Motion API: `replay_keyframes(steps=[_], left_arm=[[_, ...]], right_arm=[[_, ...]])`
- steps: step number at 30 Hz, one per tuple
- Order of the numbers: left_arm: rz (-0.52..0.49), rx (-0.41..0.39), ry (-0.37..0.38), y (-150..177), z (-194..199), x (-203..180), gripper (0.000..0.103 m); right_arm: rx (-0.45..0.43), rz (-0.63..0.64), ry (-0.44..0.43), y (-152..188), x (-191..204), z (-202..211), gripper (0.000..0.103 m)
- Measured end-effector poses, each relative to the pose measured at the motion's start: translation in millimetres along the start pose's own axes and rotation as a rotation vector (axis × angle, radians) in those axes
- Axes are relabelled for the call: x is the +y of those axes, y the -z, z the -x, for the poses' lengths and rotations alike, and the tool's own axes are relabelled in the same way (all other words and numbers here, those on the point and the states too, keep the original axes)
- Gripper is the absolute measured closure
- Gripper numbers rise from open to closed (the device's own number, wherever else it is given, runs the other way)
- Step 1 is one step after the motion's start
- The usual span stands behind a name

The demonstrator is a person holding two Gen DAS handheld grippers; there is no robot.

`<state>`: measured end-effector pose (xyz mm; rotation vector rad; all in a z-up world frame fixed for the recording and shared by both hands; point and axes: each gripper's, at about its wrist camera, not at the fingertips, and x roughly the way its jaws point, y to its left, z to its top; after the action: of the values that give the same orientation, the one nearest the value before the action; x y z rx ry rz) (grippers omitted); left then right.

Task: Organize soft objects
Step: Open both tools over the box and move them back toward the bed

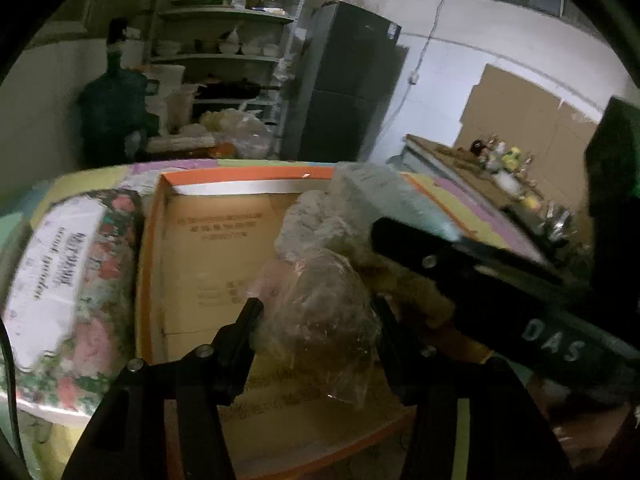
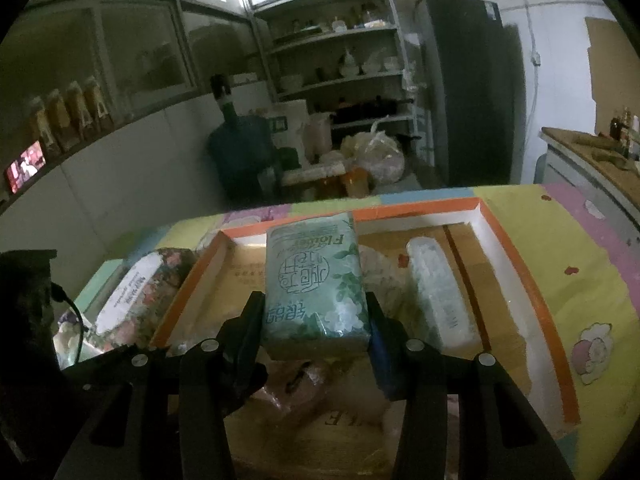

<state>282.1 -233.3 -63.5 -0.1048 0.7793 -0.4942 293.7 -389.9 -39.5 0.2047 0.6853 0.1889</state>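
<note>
The shallow orange-rimmed cardboard box (image 2: 532,300) on the colourful surface (image 2: 560,240) is the collecting place, and the job looks about half done. Inside it, toward its right wall, a pale wrapped tissue pack (image 2: 436,292) already lies flat, and something crumpled and pale sits beside that — too blurred to name. Outside the box, just beyond its left wall, the floral-printed pack (image 2: 140,300) waits on the surface and seems the main piece left.

Two items are in transit. The right gripper (image 2: 316,320) has its fingers clenched on the green tissue pack (image 2: 316,280), held above the box's middle; the pack's long axis runs straight away from the camera toward the box's far wall, printed face up and its lettering reading upside down from this view. The left gripper (image 1: 320,320) grasps a crinkled clear plastic bag (image 1: 320,312) of soft stuff over the box's floor — lumpy, with no clear long axis, a loose corner trailing down toward the near edge. Both still need setting down.
</note>
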Motion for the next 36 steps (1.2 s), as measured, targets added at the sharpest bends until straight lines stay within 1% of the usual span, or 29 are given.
replay_keyframes(steps=[3, 6, 8, 10, 11, 14, 17, 22, 26, 29, 36], left_arm=[[0.008, 0.001, 0.009, -0.1, 1.3, -0.2, 0.047], [0.003, -0.006, 0.005, 0.6, 1.7, -0.1, 0.046], [0.004, -0.012, 0.003, 0.8, 2.9, 0.4, 0.046], [-0.002, -0.022, -0.005, 1.0, 4.1, -0.8, 0.041], [-0.006, -0.033, -0.009, 1.5, 6.4, -1.0, 0.035], [-0.021, -0.054, -0.019, 1.4, 12.2, -4.8, 0.034], [-0.035, -0.075, -0.035, 0.7, 19.4, -9.2, 0.030], [-0.049, -0.112, -0.042, -0.2, 35.8, -13.3, 0.029], [-0.057, -0.138, -0.038, -2.5, 53.2, -16.8, 0.029], [-0.074, -0.174, -0.050, -2.9, 70.2, -19.9, 0.029], [-0.077, -0.217, -0.077, 0.5, 101.5, -14.7, 0.029]], right_arm=[[0.007, -0.004, -0.006, 1.1, -0.5, -2.0, 0.050], [-0.010, -0.015, -0.012, 1.7, -3.3, 1.8, 0.045], [-0.020, -0.022, -0.019, 1.9, -3.6, 3.5, 0.045], [-0.029, -0.029, -0.025, 2.8, -4.1, 6.3, 0.045], [-0.037, -0.034, -0.030, 2.9, -4.0, 8.6, 0.045], [-0.069, -0.044, -0.041, 2.3, -5.1, 17.8, 0.045], [-0.097, -0.053, -0.048, 2.3, -5.3, 29.0, 0.045], [-0.143, -0.080, -0.055, 4.6, -4.2, 49.6, 0.045], [-0.157, -0.113, -0.067, 10.3, -3.8, 62.6, 0.044], [-0.176, -0.127, -0.069, 14.8, -0.9, 74.8, 0.044], [-0.181, -0.101, -0.071, 21.9, 20.7, 91.3, 0.044]])
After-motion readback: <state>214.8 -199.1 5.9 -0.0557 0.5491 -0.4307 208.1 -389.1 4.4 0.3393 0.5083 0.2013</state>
